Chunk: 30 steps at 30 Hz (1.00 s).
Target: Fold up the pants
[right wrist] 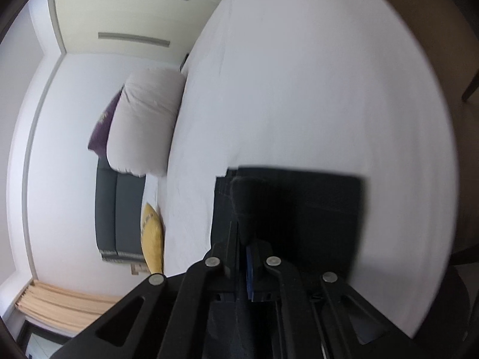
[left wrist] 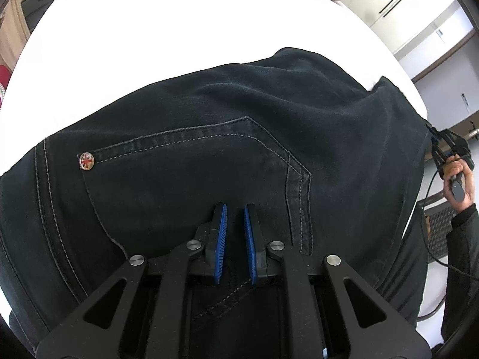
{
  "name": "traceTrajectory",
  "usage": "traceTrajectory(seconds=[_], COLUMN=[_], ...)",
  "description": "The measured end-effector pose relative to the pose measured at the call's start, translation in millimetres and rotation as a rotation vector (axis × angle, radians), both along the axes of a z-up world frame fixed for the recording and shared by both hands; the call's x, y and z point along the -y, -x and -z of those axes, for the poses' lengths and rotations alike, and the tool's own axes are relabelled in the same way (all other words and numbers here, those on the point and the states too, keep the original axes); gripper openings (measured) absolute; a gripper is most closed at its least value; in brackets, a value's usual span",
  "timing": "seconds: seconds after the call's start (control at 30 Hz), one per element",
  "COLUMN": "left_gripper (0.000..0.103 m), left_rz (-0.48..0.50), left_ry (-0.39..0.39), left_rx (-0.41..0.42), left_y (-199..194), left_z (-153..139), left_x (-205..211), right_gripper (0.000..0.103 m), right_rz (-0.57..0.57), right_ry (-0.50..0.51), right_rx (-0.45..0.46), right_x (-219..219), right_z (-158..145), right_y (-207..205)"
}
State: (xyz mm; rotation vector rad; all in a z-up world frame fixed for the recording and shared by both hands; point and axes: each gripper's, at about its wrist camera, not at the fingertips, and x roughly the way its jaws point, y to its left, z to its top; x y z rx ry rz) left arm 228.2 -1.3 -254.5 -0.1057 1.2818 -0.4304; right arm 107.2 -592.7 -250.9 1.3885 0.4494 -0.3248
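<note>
Lying on white bed point(left wrist: 149, 30), dark pants point(left wrist: 239, 149), right gripper point(right wrist: 244, 239) clamping fabric

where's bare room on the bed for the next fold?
Free: the white sheet beyond the dark pants, up to the white pillow, and the sheet along their far side. Crowded: the near edge, where both grippers sit on the fabric.

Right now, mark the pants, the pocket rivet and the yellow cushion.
pants point(left wrist: 209, 95): left wrist view, dark fabric above the pocket.
pocket rivet point(left wrist: 86, 161): left wrist view, its flag-patterned face.
yellow cushion point(right wrist: 152, 236): right wrist view, middle of its cover.
</note>
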Motion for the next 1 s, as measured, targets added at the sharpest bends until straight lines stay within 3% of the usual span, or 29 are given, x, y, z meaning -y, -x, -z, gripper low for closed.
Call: traceTrajectory(seconds=[0.13, 0.23, 0.33, 0.47, 0.57, 0.7, 0.83, 0.93, 1.0], left_gripper=[0.012, 0.012, 0.012, 0.012, 0.012, 0.012, 0.012, 0.012, 0.012], left_rz=[0.009, 0.012, 0.011, 0.009, 0.007, 0.002, 0.001, 0.005, 0.007], left_ry=[0.008, 0.013, 0.017, 0.028, 0.031, 0.033, 0.047, 0.051, 0.054], left_rx=[-0.003, -0.004, -0.004, 0.006, 0.007, 0.013, 0.012, 0.012, 0.011], left_y=[-3, -6, -8, -7, -5, -1, 1, 1, 2], left_z=[1, 2, 2, 4, 4, 5, 6, 6, 8], left_x=[1, 1, -1, -3, -6, -12, -19, -23, -25], right_gripper=[0.004, 0.004, 0.005, 0.005, 0.005, 0.005, 0.005, 0.005, 0.005], right_rz=[0.03, 0.026, 0.032, -0.116, -0.256, -0.386, -0.456, -0.413, -0.329], right_ry=[-0.016, -0.047, -0.019, 0.163, 0.292, 0.321, 0.368, 0.336, 0.249], right_rx=[-0.008, -0.074, -0.035, 0.004, 0.035, 0.099, 0.166, 0.167, 0.129], right_x=[7, 13, 12, 1, -12, -28, -47, -44, -25], right_z=[4, 28, 22, -33, -92, -158, -196, -178, -136], right_y=[21, 21, 22, -20, -71, -133, -142, -123, -91])
